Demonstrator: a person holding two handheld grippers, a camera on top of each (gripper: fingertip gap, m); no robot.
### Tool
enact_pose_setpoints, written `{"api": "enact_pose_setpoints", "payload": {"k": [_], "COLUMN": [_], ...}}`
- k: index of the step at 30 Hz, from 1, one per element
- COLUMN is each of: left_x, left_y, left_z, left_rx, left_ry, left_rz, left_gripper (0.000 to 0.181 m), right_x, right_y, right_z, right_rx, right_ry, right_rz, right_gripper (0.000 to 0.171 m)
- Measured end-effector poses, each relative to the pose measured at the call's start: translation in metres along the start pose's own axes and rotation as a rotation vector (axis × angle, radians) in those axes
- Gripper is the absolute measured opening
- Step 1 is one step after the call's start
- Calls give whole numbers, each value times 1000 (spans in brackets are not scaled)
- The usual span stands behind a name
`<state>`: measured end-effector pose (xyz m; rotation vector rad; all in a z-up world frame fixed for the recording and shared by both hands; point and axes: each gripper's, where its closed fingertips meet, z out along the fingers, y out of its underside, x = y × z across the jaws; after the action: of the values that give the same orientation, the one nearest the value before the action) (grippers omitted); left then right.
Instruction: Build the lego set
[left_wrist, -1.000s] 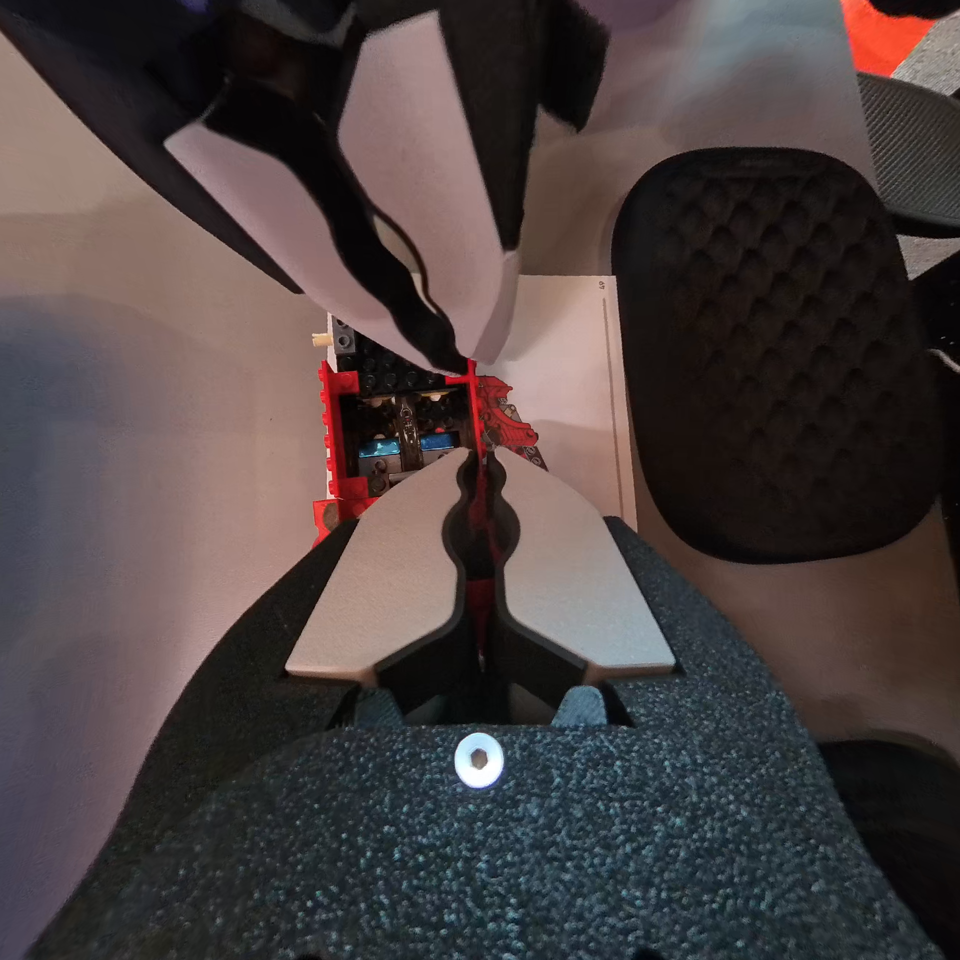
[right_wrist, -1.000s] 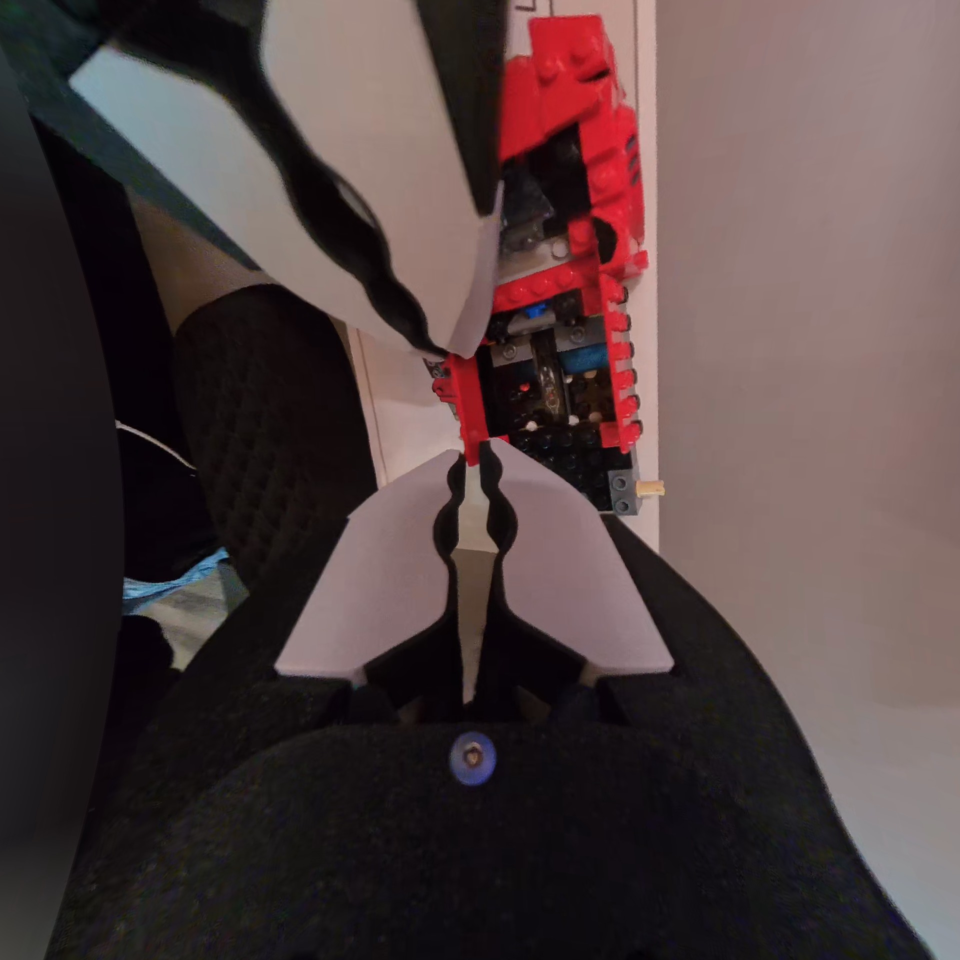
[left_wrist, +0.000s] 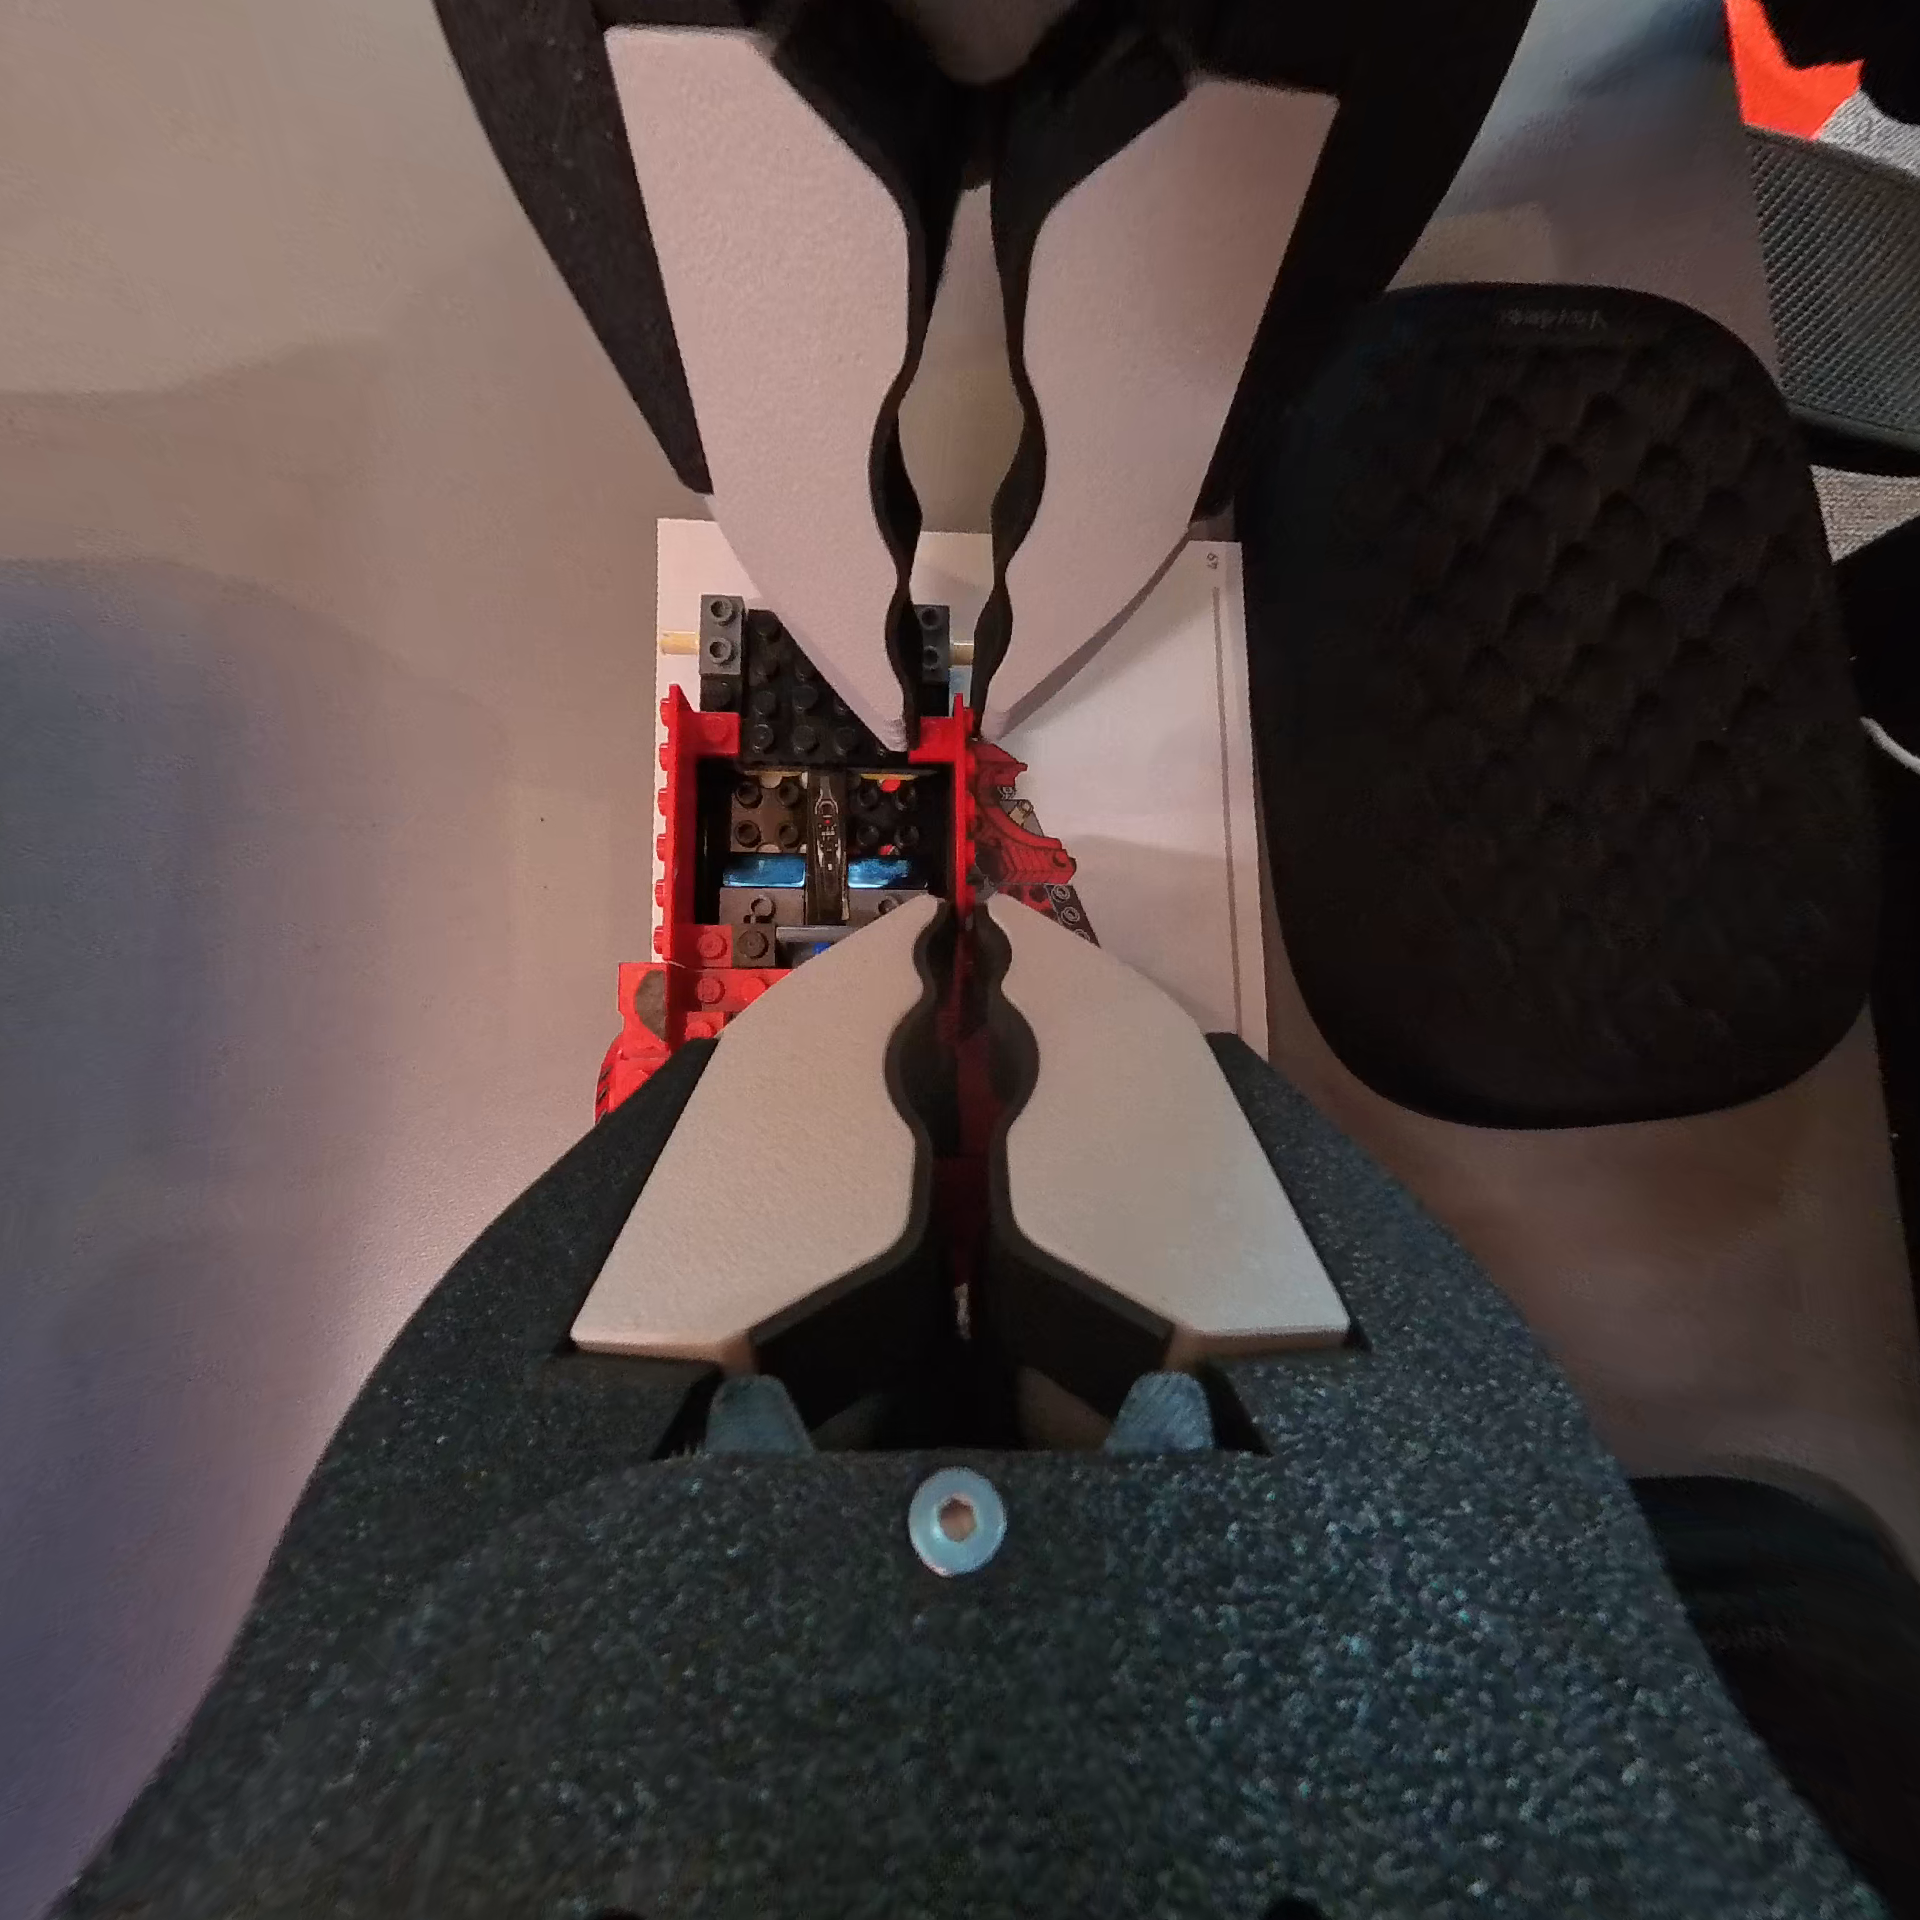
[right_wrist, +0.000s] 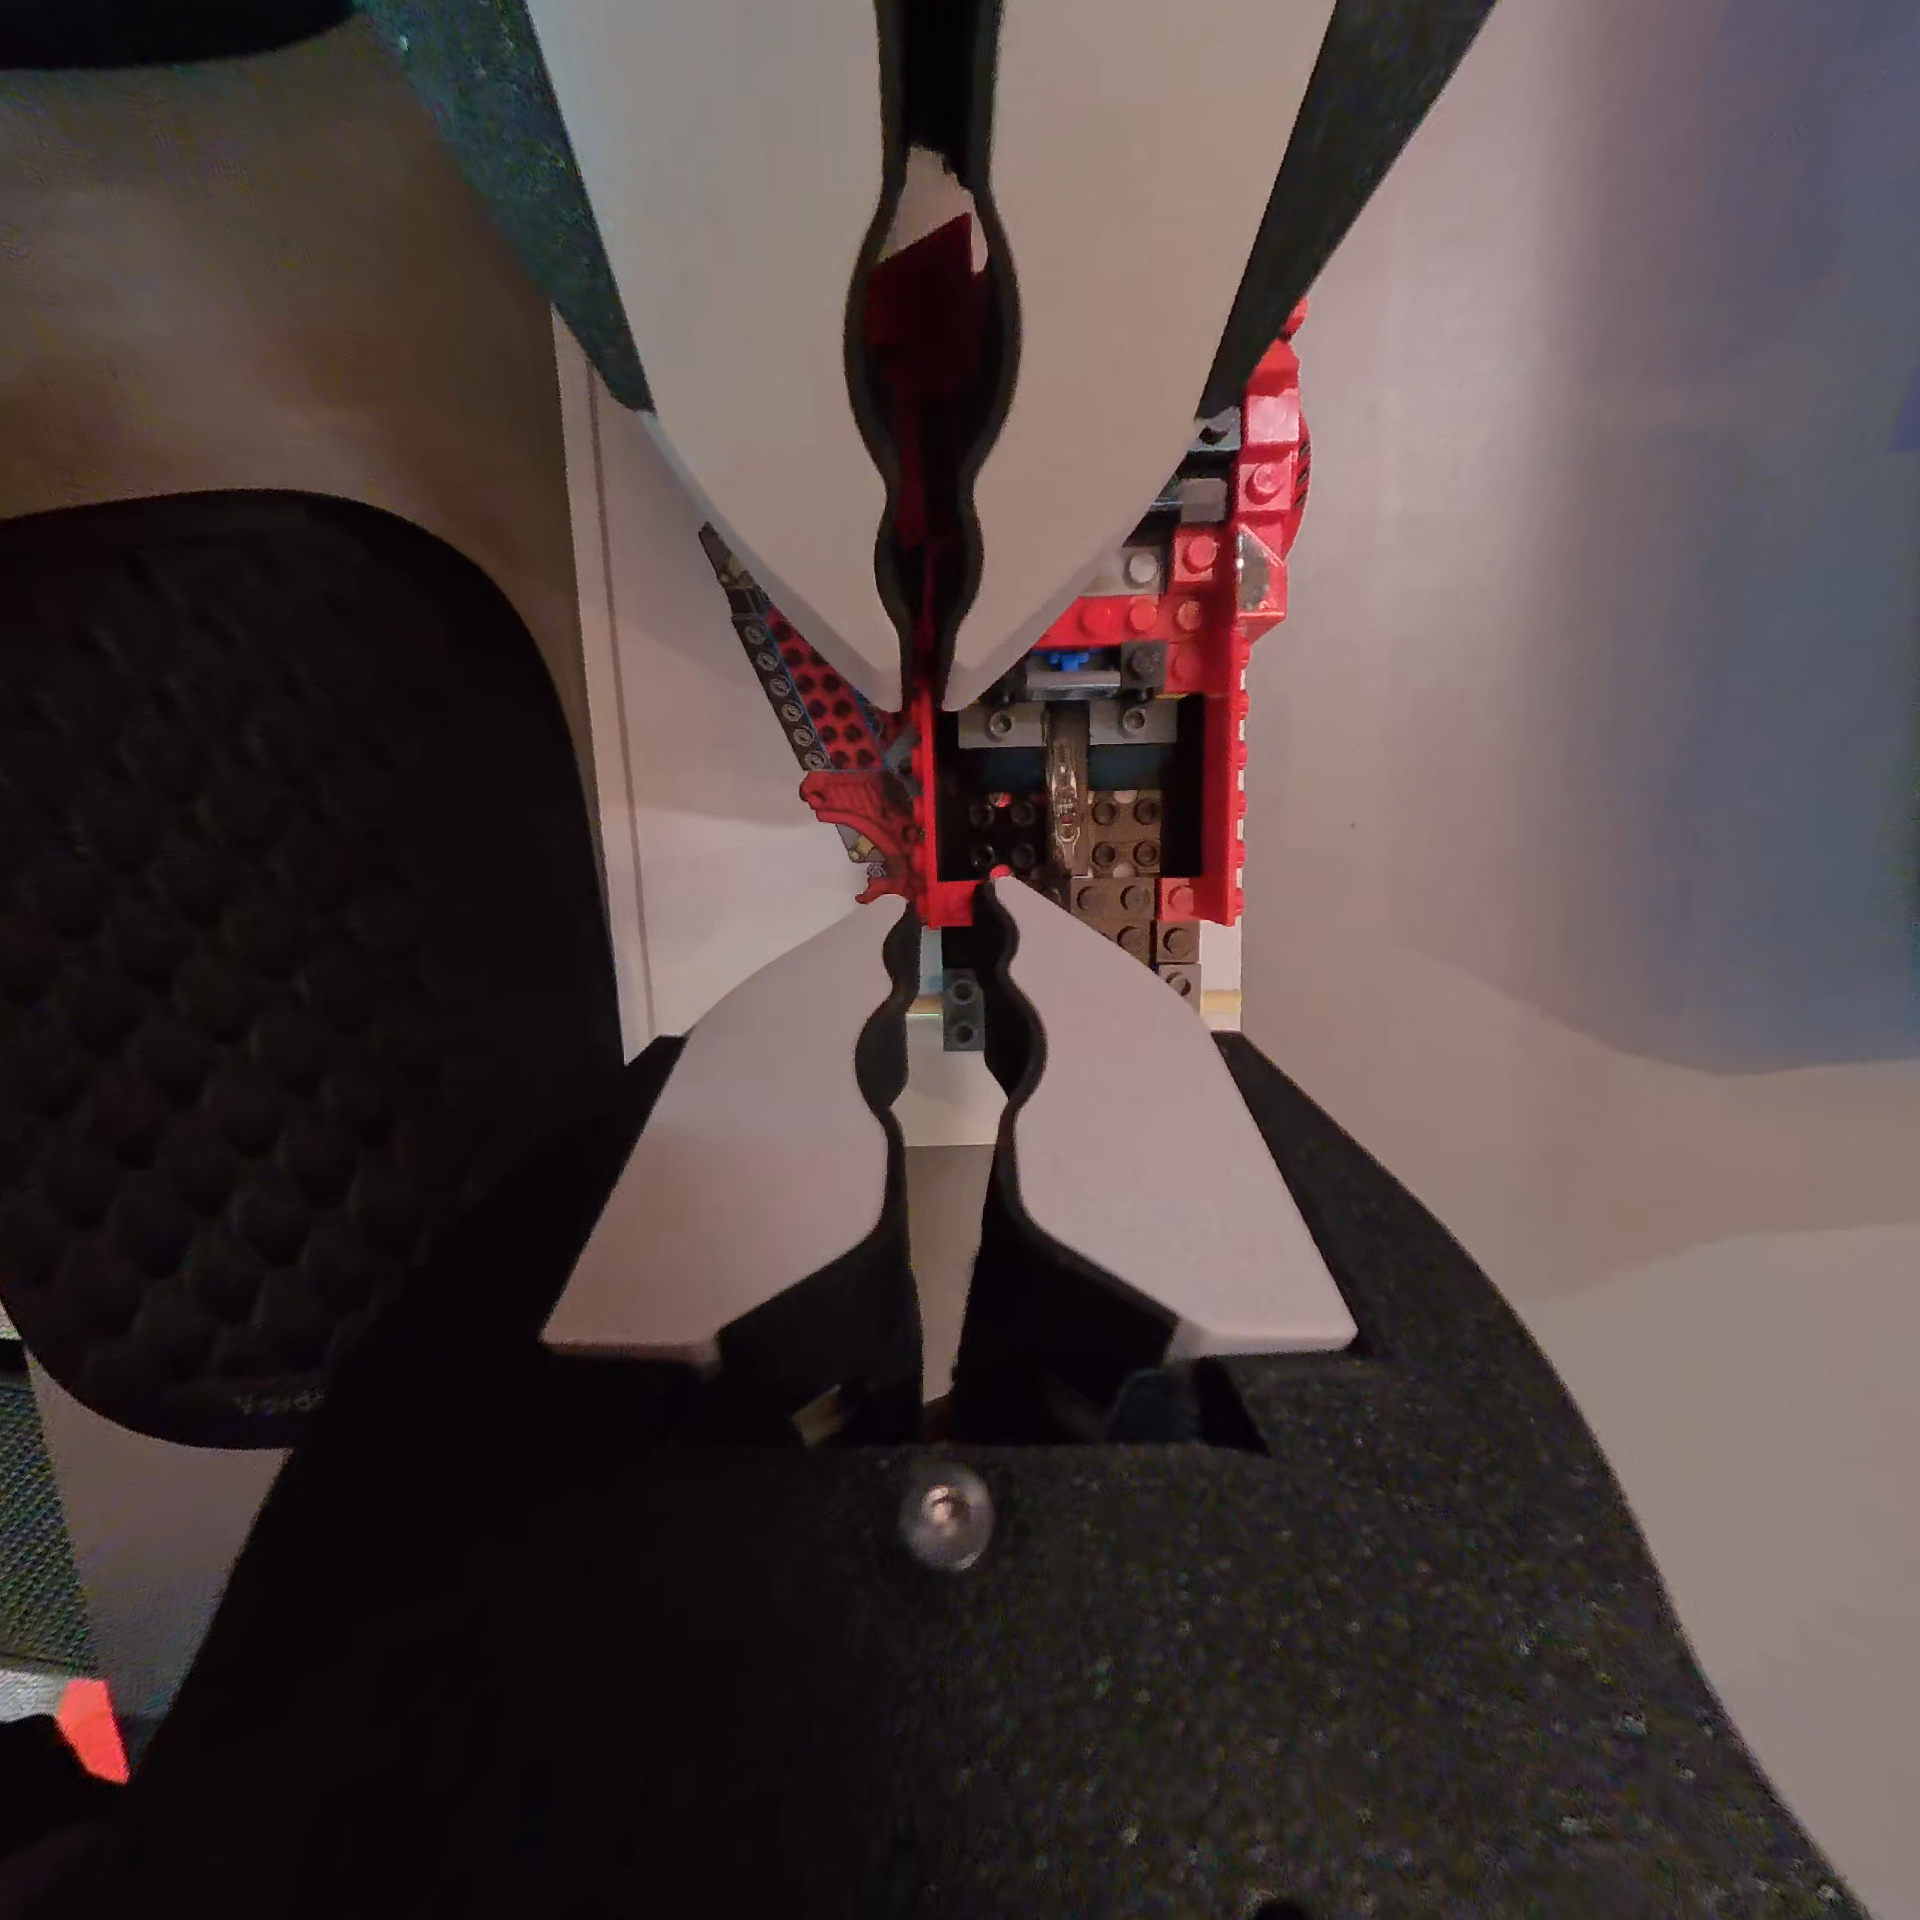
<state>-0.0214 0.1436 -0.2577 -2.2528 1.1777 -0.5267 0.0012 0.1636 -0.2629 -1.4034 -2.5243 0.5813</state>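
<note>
Red and black studded bricks formed the boxy model (left_wrist: 821, 831), sitting on a white sheet (left_wrist: 1132, 831) on the tabletop (left_wrist: 312, 727). Left tool (left_wrist: 961, 914) pinched the model's thin red side wall; right tool (right_wrist: 951, 899) gripped that wall's opposite end, their wavy-edged fingers hiding much of it.

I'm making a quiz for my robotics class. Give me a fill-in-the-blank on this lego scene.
1. The outer frame of the lego model is coloured ___.
2. The model lies on a white sheet of ___.
3. The textured pad beside the sheet is coloured ___.
4. The left gripper and the right gripper pinch the frame from ___ ends.

Missing words: red; paper; black; opposite.
</note>
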Motion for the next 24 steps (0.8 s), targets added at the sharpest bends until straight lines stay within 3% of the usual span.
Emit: {"api": "enact_pose_setpoints", "payload": {"k": [24], "left_x": [0], "left_y": [0], "left_z": [1], "left_rx": [23], "left_ry": [2], "left_rz": [17], "left_gripper": [2], "right_x": [-1], "right_y": [2], "right_z": [2], "right_rx": [-80], "right_ry": [79], "right_rz": [100], "right_gripper": [9]}}
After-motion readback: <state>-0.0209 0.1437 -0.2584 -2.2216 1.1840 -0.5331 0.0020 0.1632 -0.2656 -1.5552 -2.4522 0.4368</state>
